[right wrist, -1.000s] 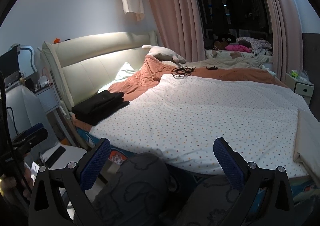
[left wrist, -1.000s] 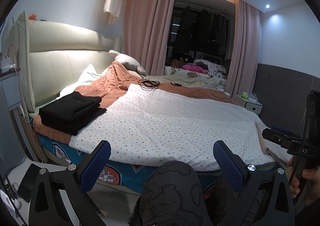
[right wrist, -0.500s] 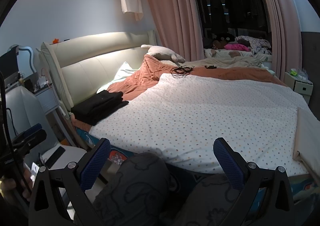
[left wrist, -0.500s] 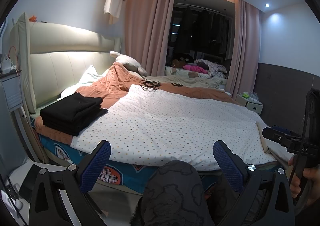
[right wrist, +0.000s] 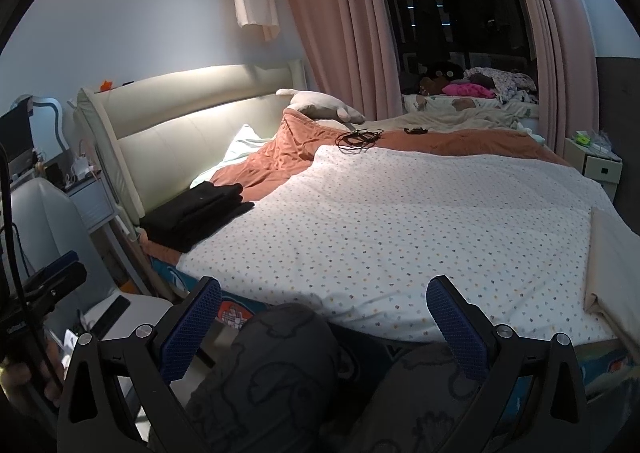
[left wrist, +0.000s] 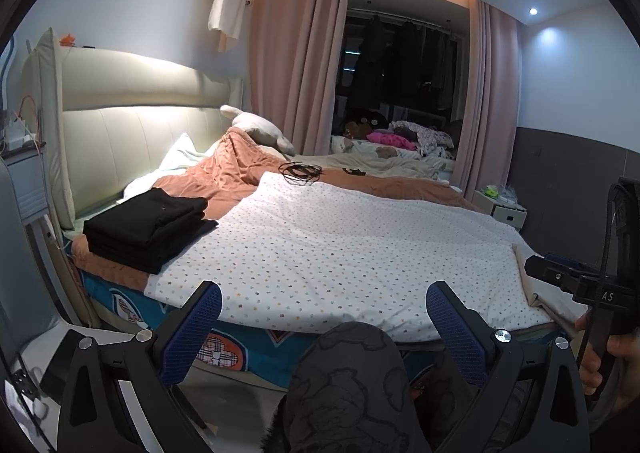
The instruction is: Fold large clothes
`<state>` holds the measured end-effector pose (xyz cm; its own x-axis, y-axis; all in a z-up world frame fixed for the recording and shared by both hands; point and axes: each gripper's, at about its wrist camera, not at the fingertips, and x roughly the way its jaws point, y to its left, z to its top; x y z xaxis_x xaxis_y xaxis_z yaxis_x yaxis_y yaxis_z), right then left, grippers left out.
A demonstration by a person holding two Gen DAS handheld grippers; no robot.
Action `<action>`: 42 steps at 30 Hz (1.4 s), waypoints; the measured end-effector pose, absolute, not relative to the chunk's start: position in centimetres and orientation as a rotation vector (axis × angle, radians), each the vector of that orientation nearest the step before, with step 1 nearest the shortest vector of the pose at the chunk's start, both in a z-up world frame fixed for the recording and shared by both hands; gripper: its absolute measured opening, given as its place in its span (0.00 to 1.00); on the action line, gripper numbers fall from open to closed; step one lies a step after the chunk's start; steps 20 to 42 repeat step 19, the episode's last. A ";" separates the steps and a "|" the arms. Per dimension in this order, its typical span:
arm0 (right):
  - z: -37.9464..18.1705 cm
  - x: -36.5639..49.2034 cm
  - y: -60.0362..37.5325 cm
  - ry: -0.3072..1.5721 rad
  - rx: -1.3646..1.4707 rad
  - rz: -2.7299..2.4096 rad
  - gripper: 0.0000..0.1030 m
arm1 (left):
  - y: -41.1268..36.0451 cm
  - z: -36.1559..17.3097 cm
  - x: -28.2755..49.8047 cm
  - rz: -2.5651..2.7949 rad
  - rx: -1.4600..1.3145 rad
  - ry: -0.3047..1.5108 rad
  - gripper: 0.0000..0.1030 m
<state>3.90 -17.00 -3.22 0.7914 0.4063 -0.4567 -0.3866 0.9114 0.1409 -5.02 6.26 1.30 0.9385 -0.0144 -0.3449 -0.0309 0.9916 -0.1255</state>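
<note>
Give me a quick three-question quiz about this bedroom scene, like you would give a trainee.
1. True or false: the left gripper is holding a garment.
2. Where does the folded black stack lie? A) on a bedside table B) on the bed near the headboard C) on the floor
3. Fill in: the tangle of black cables lies at the far edge of the ______ quilt.

Key: 1 false, both the left and the right gripper are open and empty. 2 B. 3 dotted white.
</note>
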 end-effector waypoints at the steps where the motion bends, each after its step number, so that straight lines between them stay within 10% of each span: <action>1: -3.2 4.0 -17.0 0.501 0.040 0.428 1.00 | 6.3 1.3 -5.0 0.008 -0.130 0.353 1.00; 42: -2.4 2.2 -17.9 0.490 0.047 0.408 1.00 | 6.2 2.5 -6.7 -0.016 -0.135 0.307 0.99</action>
